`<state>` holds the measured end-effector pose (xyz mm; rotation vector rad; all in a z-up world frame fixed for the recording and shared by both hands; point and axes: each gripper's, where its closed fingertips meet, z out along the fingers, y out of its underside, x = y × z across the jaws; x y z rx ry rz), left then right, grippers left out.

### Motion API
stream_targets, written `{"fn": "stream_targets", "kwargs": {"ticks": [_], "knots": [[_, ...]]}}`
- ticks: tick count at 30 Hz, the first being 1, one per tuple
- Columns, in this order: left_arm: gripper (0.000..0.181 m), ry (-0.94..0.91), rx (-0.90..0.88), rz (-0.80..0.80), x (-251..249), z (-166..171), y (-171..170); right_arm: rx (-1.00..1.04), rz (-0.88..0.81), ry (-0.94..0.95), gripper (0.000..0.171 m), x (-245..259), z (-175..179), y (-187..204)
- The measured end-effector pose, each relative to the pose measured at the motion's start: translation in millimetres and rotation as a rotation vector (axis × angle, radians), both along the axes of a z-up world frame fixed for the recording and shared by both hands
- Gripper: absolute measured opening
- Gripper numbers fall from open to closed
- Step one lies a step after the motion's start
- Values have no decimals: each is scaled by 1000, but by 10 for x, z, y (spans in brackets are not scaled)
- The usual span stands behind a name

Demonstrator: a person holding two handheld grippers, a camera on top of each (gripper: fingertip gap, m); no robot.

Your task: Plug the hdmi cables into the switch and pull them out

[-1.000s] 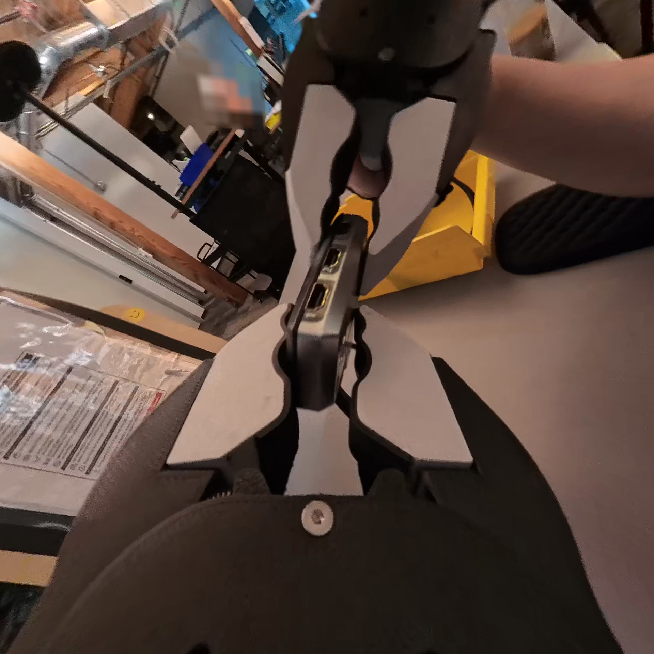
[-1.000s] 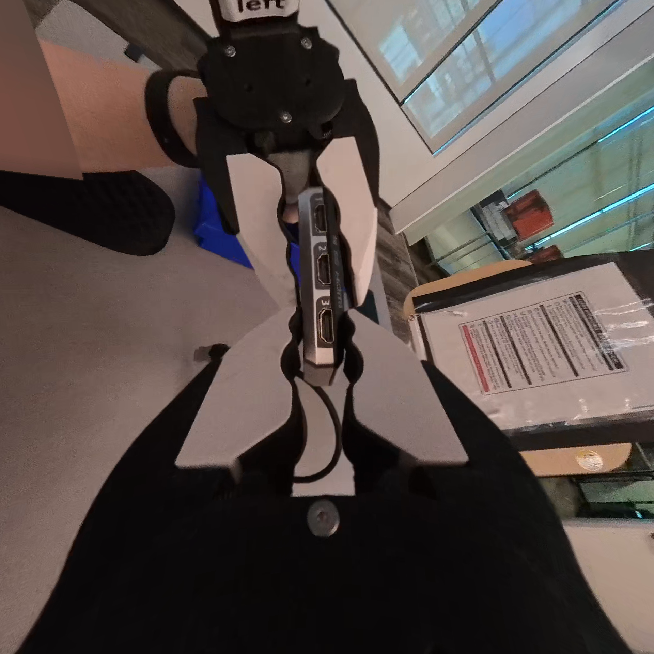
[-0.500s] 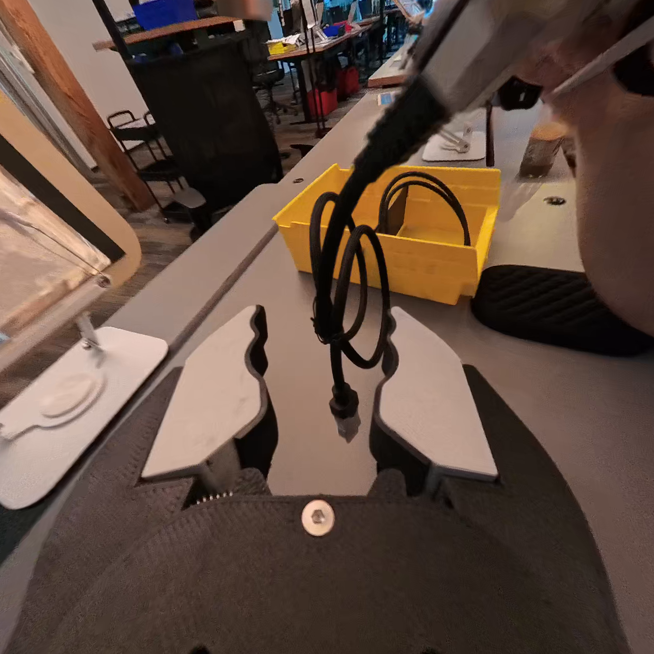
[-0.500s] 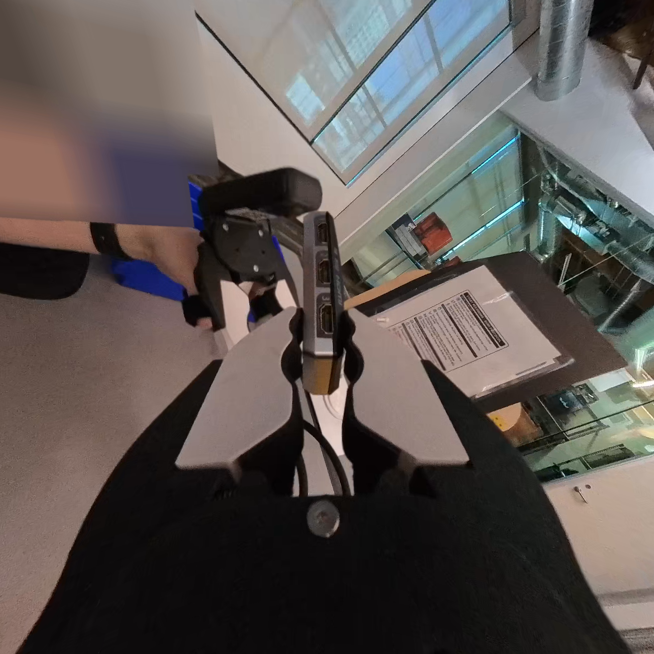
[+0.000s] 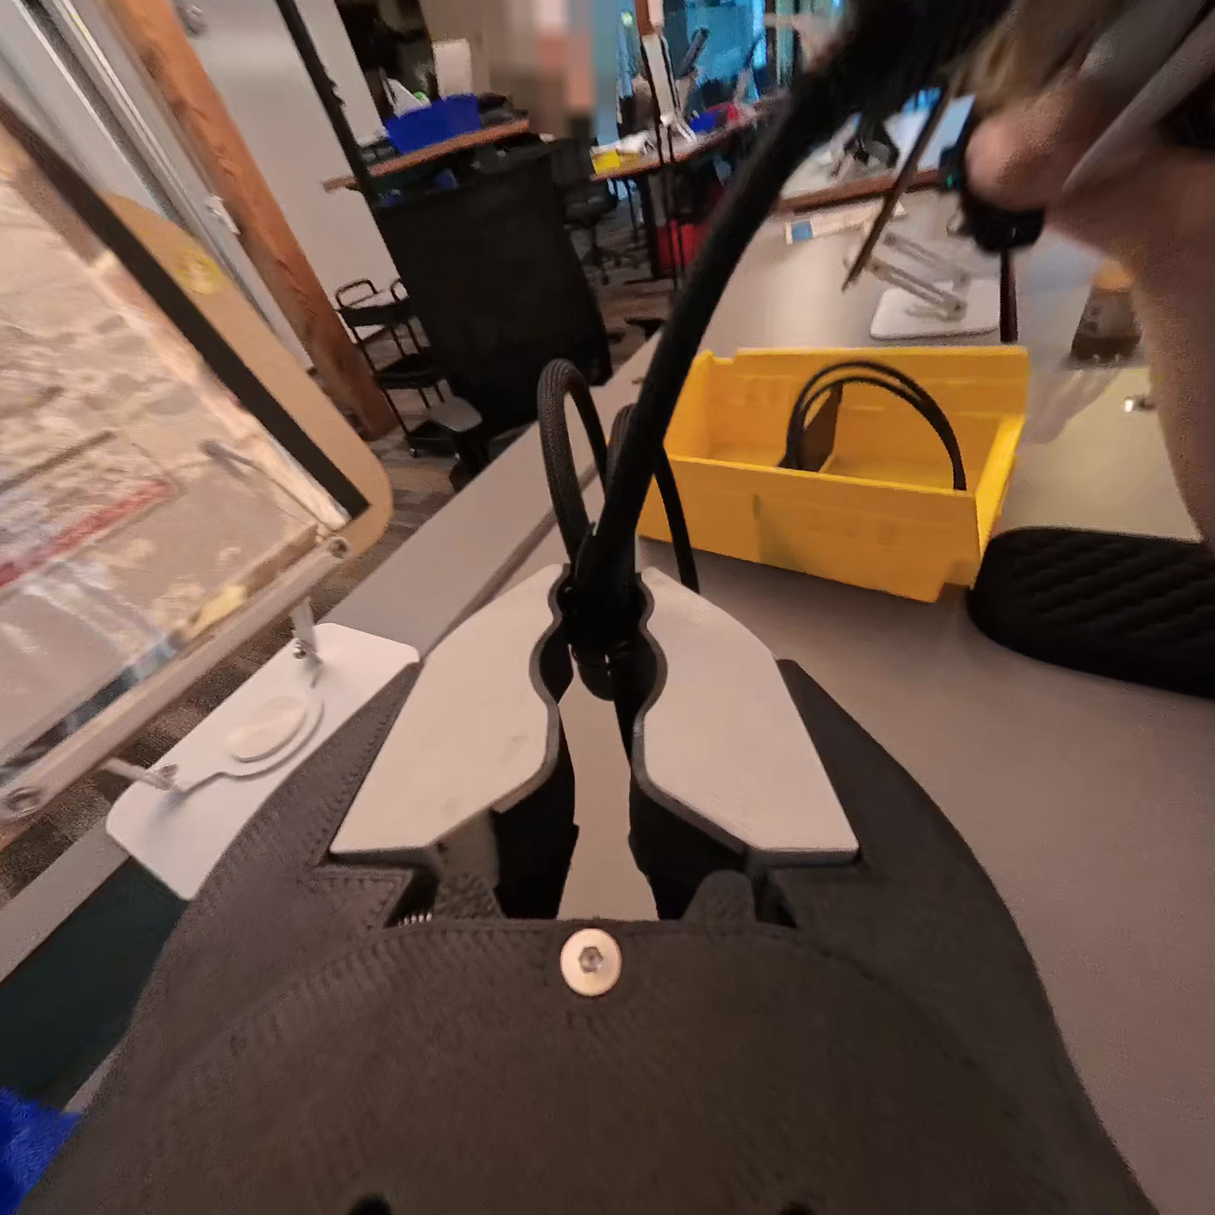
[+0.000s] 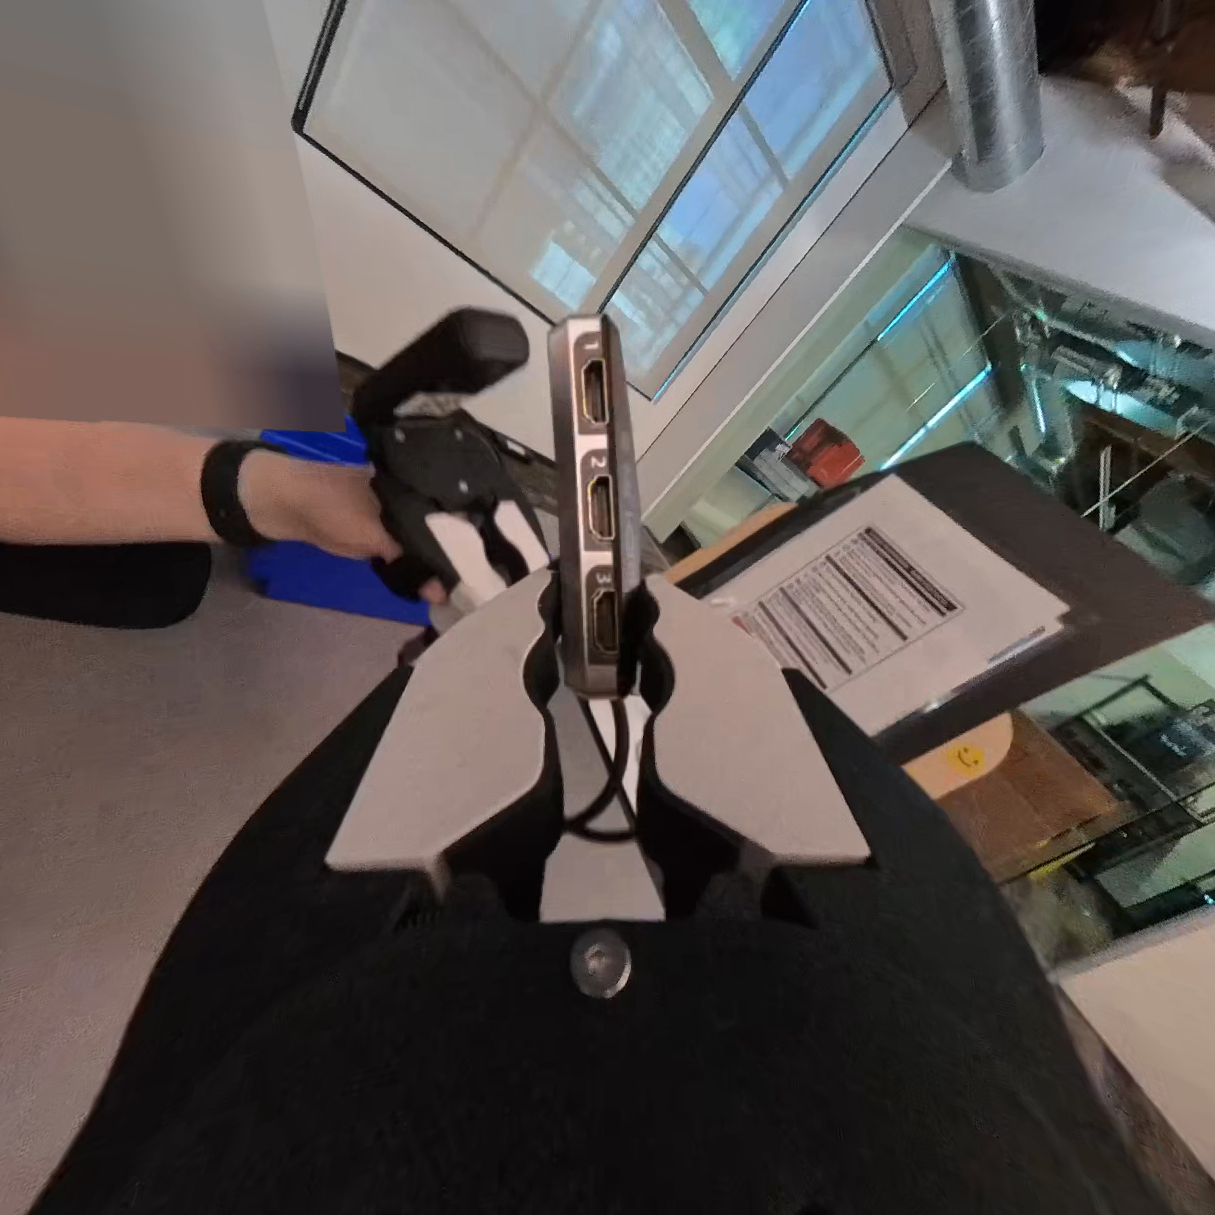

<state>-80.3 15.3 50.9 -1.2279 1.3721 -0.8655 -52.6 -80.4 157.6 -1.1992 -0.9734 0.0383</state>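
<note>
In the right wrist view my right gripper (image 6: 595, 615) is shut on the lower end of a grey HDMI switch (image 6: 592, 500), held upright in the air with three empty ports facing me. A thin black lead (image 6: 608, 799) hangs from its underside. In the left wrist view my left gripper (image 5: 601, 608) is shut on a bundled black braided cable (image 5: 608, 559) that hangs down from the upper right, its loops rising above the fingertips. The left gripper also shows in the right wrist view (image 6: 460, 572), low behind the switch, held by a hand.
A yellow bin (image 5: 835, 473) holding another black cable (image 5: 874, 414) stands on the grey table (image 5: 986, 789). A black padded rest (image 5: 1091, 611) lies to its right. A framed sign on a white stand (image 5: 250, 736) is at the left. A blue bin (image 6: 309, 578) sits behind the left gripper.
My left gripper let go of the switch, swung down to the hanging cable, opened wide around it, then shut on the bundle. My right gripper kept its hold on the switch and raised it.
</note>
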Motion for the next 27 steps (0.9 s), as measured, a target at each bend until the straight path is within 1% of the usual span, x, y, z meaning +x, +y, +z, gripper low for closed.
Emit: {"fn": "stream_targets", "kwargs": {"ticks": [2,4,7,8,10,12,14,16,18,20,21,23,24,25,26,27], "knots": [[14,-55,-21,16,-152,212,53,-124,-20,-29,21,187,-230,124],[14,-76,-31,6,-259,353,31,-226,-61,-62,22,342,-490,288],[14,-40,-65,-21,-316,386,-54,-350,-43,-29,26,363,-784,490],[14,-31,-87,-24,-323,384,-64,-412,-26,-29,31,341,-901,524],[14,-3,-130,-5,-342,352,-33,-497,-37,-54,48,350,-1085,578],[13,54,-135,37,-365,270,46,-502,-73,-52,60,411,-1107,615],[14,115,-91,58,-369,178,87,-449,-99,17,75,470,-938,622],[13,173,-56,57,-338,84,70,-367,-118,64,77,468,-731,582],[13,226,-40,37,-279,-19,6,-311,-76,54,77,282,-656,513],[13,267,-28,10,-209,-115,-74,-323,-1,18,79,-10,-739,489],[13,282,-23,-10,-176,-154,-126,-355,14,-9,80,-129,-837,513],[13,301,-5,-80,-123,-197,-267,-431,-38,-101,79,-198,-1113,642],[13,309,20,-130,-111,-207,-357,-455,-98,-155,79,-145,-1246,729],[13,319,48,-165,-109,-215,-425,-486,-124,-195,82,-107,-1354,772],[13,331,78,-179,-111,-227,-459,-539,-63,-205,67,-152,-1423,717],[13,328,101,-184,-110,-223,-472,-596,28,-218,27,-219,-1466,605]]}}
